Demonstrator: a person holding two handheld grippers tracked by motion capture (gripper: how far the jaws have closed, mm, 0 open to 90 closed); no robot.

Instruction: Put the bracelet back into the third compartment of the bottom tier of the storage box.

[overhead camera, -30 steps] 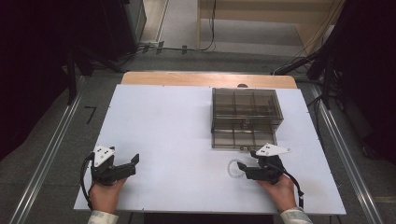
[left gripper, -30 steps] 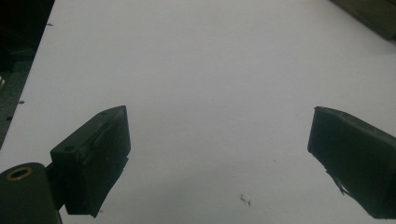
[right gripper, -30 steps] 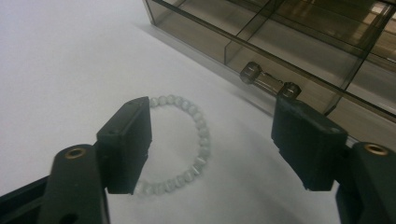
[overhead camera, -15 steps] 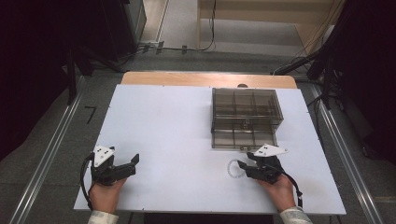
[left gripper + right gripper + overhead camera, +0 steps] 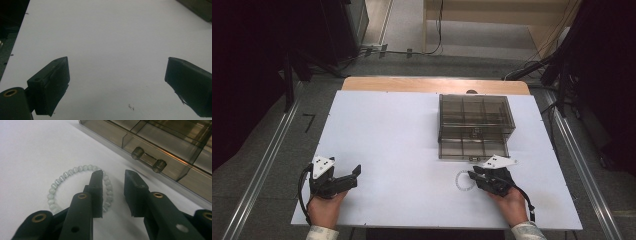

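One bead bracelet (image 5: 80,187) is seen, pale grey-white, lying flat on the white table (image 5: 402,135) near its front right, just in front of the organizer. In the high view the bracelet (image 5: 463,180) is made out as a faint ring only; single beads cannot be counted there. In the right gripper view its far arc is clear, and its near right side is covered by the left-hand jaw.

Two grippers are counted, one per hand. The right gripper (image 5: 113,192) is set low over the bracelet's right side; its jaws have just been closing and now stand narrow, with a gap left between them. One jaw is planted inside the ring, the other outside, so part of the bead string passes between them, but whether the pads press on the beads cannot be told. In the high view the right gripper (image 5: 474,176) is held at the ring's right edge.

The left gripper (image 5: 117,77) is released, jaws spread wide over bare table, nothing between them. In the high view the left gripper (image 5: 354,175) is seen at the front left, well apart from the bracelet.

One smoked clear drawer organizer (image 5: 476,125) is counted, with one drawer pulled out toward the person. One bar handle (image 5: 149,160) is seen on the drawer front. The compartments' contents are hard to make out through the tint.
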